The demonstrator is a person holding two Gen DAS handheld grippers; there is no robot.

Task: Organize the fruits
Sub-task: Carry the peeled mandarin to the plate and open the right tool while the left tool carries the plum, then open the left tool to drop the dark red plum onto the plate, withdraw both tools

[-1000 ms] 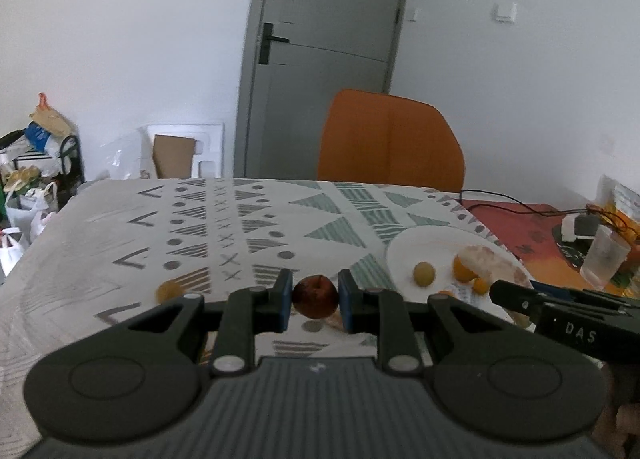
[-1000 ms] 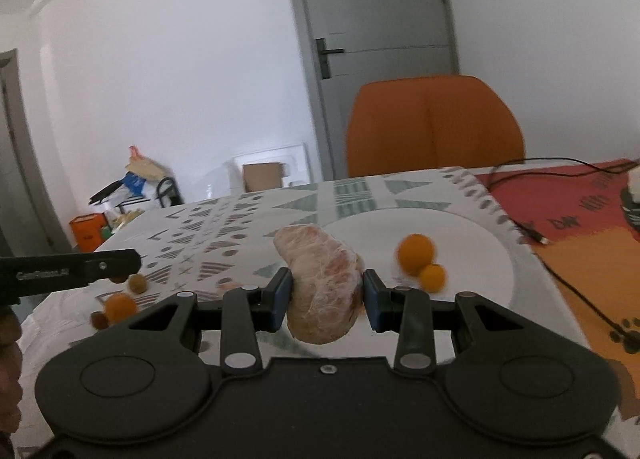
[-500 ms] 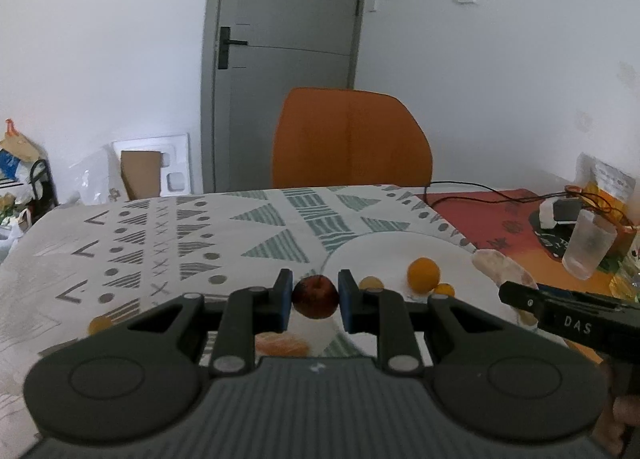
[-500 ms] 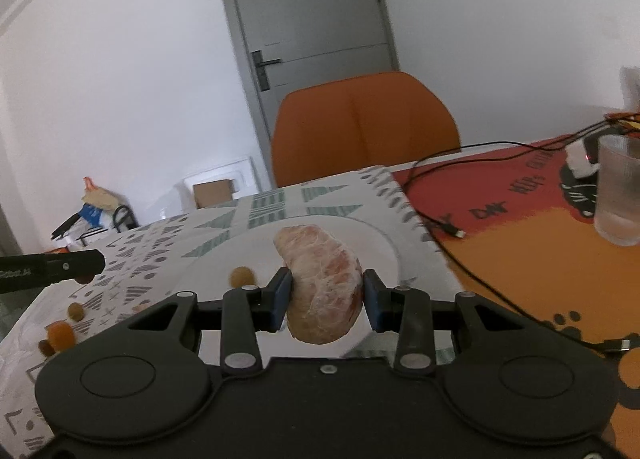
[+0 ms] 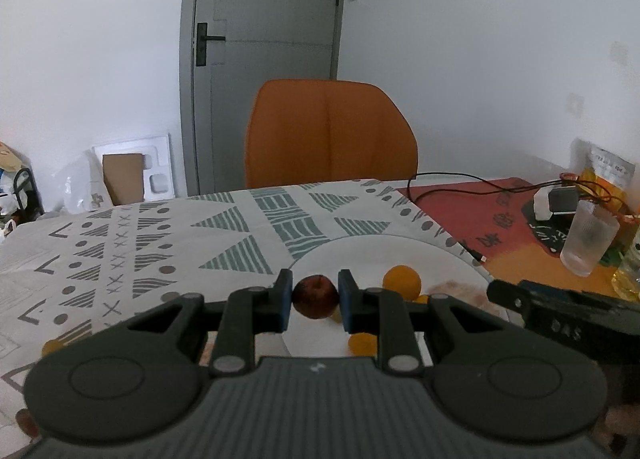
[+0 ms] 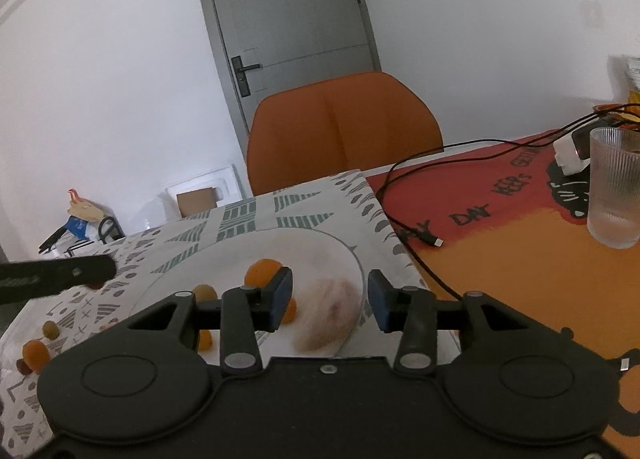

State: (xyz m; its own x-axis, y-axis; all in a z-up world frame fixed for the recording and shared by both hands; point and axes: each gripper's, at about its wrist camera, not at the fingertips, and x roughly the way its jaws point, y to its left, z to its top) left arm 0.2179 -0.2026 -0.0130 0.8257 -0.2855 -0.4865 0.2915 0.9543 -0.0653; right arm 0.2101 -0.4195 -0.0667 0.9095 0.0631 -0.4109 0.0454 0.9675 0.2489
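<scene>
My left gripper is shut on a small dark red fruit and holds it over the left part of the white plate. My right gripper is open above the plate. A peeled citrus lies blurred on the plate just below and between its jaws. Small orange fruits sit on the plate; one shows in the left wrist view. More small fruits lie on the patterned cloth at the left.
An orange chair stands behind the table. A ribbed glass and a black cable lie on the red and orange mat at the right. My right gripper's body shows in the left wrist view.
My right gripper has opened and let go of the peeled citrus, which now lies on the plate. My left gripper has carried the red fruit rightward over the plate.
</scene>
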